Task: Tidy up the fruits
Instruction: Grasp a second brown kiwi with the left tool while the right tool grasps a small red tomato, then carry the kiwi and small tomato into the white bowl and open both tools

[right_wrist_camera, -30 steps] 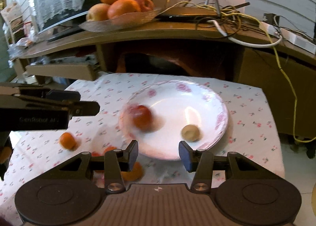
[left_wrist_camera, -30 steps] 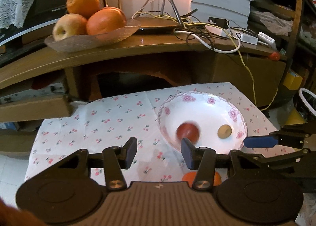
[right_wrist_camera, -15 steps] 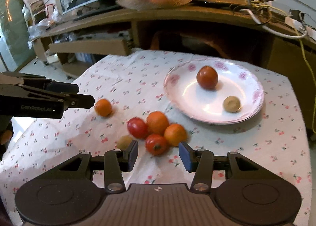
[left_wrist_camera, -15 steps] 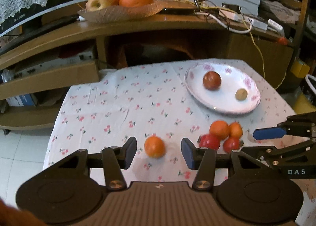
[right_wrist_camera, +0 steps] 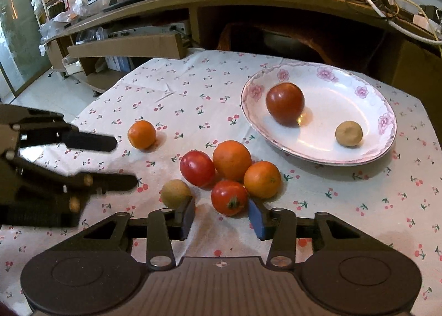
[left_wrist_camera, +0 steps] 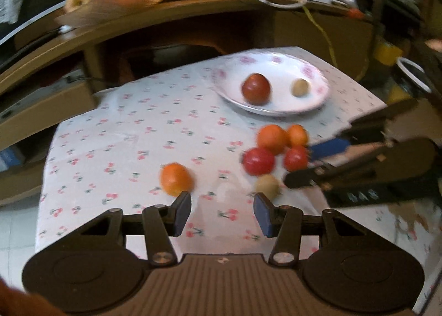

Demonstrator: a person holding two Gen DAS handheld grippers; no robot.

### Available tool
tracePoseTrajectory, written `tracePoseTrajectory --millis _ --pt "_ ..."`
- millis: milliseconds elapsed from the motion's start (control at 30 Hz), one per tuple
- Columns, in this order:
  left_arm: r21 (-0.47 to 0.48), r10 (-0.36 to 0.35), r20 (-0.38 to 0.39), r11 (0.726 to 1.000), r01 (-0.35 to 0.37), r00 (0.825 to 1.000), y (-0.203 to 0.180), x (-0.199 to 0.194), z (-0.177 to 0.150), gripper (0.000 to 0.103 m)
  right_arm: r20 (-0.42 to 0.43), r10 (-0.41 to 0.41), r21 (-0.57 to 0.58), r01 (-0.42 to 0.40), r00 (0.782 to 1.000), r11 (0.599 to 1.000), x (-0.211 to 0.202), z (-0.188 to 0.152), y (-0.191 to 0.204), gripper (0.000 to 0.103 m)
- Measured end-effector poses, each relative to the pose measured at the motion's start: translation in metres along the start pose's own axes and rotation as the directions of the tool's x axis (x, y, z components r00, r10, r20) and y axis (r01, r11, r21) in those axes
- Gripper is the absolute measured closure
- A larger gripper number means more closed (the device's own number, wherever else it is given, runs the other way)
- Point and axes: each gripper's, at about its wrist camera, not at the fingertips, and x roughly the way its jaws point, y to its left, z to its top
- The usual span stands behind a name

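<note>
Left wrist view: the left gripper (left_wrist_camera: 222,212) hangs released, jaws apart, over the cherry-print desk (left_wrist_camera: 124,133); the white floral plate (left_wrist_camera: 317,95) holds a red tomato (left_wrist_camera: 256,89) and a small tan fruit (left_wrist_camera: 300,87).

Right wrist view: the right gripper (right_wrist_camera: 219,215), also released, faces loose tomatoes and oranges (right_wrist_camera: 232,160) just beside the plate.

On the tabletop (right_wrist_camera: 345,205) we find a plate (right_wrist_camera: 367,89) at far right holding two fruits (right_wrist_camera: 285,102). Before it lies a cluster of fruits (right_wrist_camera: 231,160); a lone orange (right_wrist_camera: 141,134) sits to their left.
</note>
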Motion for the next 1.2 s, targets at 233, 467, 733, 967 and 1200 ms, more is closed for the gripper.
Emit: tracePoseTrajectory --millis 233,467,733,967,1200 --pt "0.035 -0.036 -0.007 0.999 0.036 0.999 -0.015 0.006 0.001 0.048 -0.002 -0.001 0.015 0.001 1.000 1.000 -0.002 -0.001 -0.007 0.075" --pt "0.027 -0.049 -0.005 0.998 0.049 0.999 -0.028 0.022 0.007 0.048 -0.016 -0.031 0.038 0.032 0.999 0.999 -0.016 -0.007 -0.019 0.075" --pt "0.027 0.009 0.005 1.000 -0.009 1.000 -0.039 0.034 0.006 0.057 -0.011 -0.037 0.033 0.038 0.999 0.999 -0.024 -0.017 -0.028 0.075" --pt "0.027 0.005 0.002 1.000 -0.005 1.000 -0.043 0.030 0.005 0.073 -0.006 -0.054 0.030 0.054 0.999 0.998 -0.025 -0.017 -0.029 0.075" --pt "0.025 -0.001 0.021 1.000 0.000 1.000 -0.043 0.021 0.001 0.073 -0.003 -0.052 0.008 0.052 0.999 0.999 -0.026 -0.019 -0.023 0.075"
